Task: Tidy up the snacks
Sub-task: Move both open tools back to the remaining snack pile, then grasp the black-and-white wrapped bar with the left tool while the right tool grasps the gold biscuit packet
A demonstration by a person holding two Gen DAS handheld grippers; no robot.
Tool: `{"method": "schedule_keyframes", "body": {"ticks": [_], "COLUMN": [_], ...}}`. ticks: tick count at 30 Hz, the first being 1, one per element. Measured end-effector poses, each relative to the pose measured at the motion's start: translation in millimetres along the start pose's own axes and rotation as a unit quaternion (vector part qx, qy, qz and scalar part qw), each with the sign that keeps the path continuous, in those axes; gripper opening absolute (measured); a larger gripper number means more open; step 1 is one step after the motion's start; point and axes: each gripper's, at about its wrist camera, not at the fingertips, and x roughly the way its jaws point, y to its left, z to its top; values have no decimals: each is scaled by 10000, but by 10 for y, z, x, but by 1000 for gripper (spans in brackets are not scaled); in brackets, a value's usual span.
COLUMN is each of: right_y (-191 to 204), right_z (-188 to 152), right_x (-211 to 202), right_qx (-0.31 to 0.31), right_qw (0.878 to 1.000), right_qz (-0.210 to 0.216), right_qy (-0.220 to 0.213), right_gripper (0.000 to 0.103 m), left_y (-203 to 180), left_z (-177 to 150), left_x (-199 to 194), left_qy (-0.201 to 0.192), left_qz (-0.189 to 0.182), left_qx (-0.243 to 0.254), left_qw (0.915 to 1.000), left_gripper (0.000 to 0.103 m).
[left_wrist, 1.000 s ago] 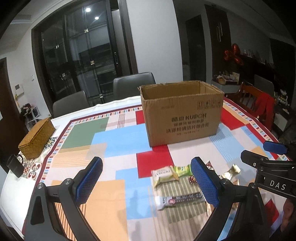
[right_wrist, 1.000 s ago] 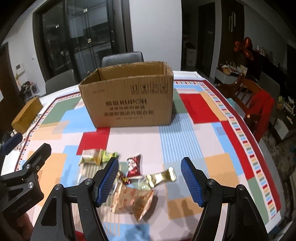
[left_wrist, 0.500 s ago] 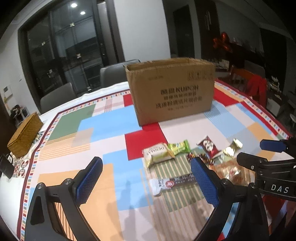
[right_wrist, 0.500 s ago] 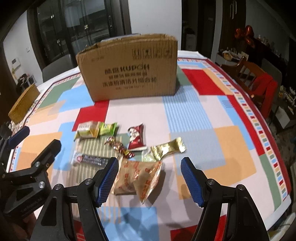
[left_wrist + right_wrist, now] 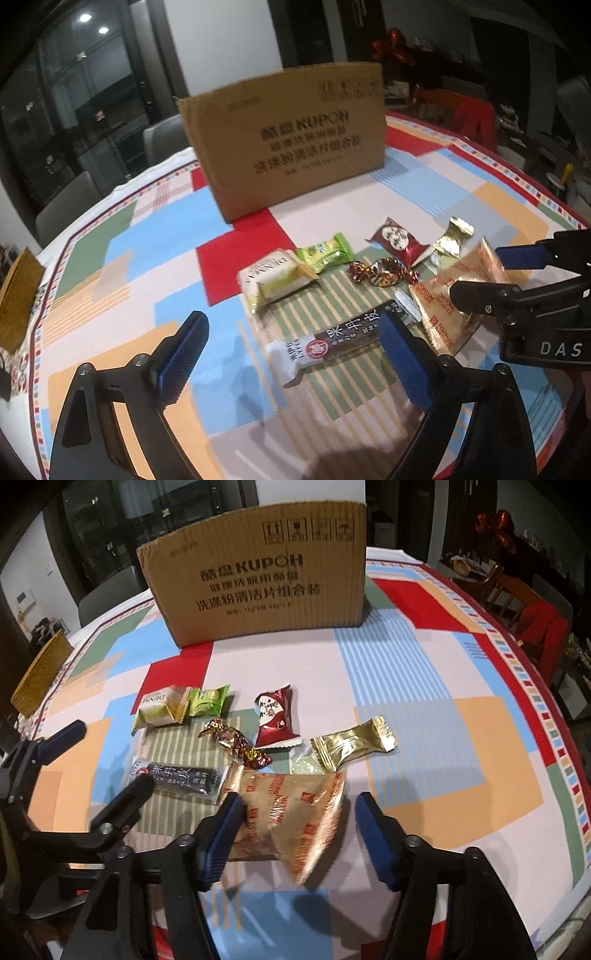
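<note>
Nearest in the right wrist view, the right gripper [image 5: 297, 830] has its blue pads on either side of a translucent orange-printed snack bag [image 5: 295, 812]; the jaws are closing, the left pad looks to be at the bag's edge while the right pad stands clear of it, so nothing is grasped. In the left wrist view the left gripper [image 5: 295, 362] is spread wide over the tablecloth [image 5: 129, 295], its jaws also closing, with the dark snack bar [image 5: 340, 339] lying between the pads, its right end just beside the right pad; it grasps nothing either. A little farther sit a twisted foil candy [image 5: 236, 744], a pale green sweet [image 5: 304, 766] half under a gold packet [image 5: 352, 746], and a dark red packet [image 5: 275, 718]. To the far left of these lie a white and green wrapped cake [image 5: 160, 709] and a bright green packet [image 5: 207, 701], touching each other. All the snacks are on the table, none in the open cardboard box [image 5: 255, 572] that stands well beyond them. At the far left edge rests a woven basket [image 5: 40, 675], with grey chairs [image 5: 162, 142] behind the table.
</note>
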Motion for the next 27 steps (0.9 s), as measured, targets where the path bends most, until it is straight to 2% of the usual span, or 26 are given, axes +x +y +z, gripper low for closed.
{"method": "schedule_keyframes", "body": {"ticks": [5, 10, 14, 22, 26, 27], "right_y": [1, -13, -27, -48, -58, -61], "right_z": [20, 28, 40, 40, 45, 45], "right_x": [49, 57, 50, 17, 4, -4], "right_qx": [-8, -16, -24, -57, -52, -55], "right_qw": [9999, 9997, 9995, 9990, 9988, 9988], "right_qz": [112, 236, 328, 435, 477, 480], "right_qy": [51, 31, -5, -86, -104, -117], "right_gripper": [49, 46, 40, 37, 36, 36], "left_y": [-89, -168, -208, -285, -307, -312], "left_z": [23, 13, 2, -64, -58, -57], "left_x": [133, 203, 212, 227, 214, 211], "left_qy": [123, 220, 279, 480, 505, 511], "left_qz": [-169, -322, -408, -560, -619, -613], "left_qx": [207, 340, 379, 310, 268, 261], "left_qw": [9996, 9987, 9981, 9968, 9964, 9965], "left_gripper": [87, 84, 78, 60, 38, 35]}}
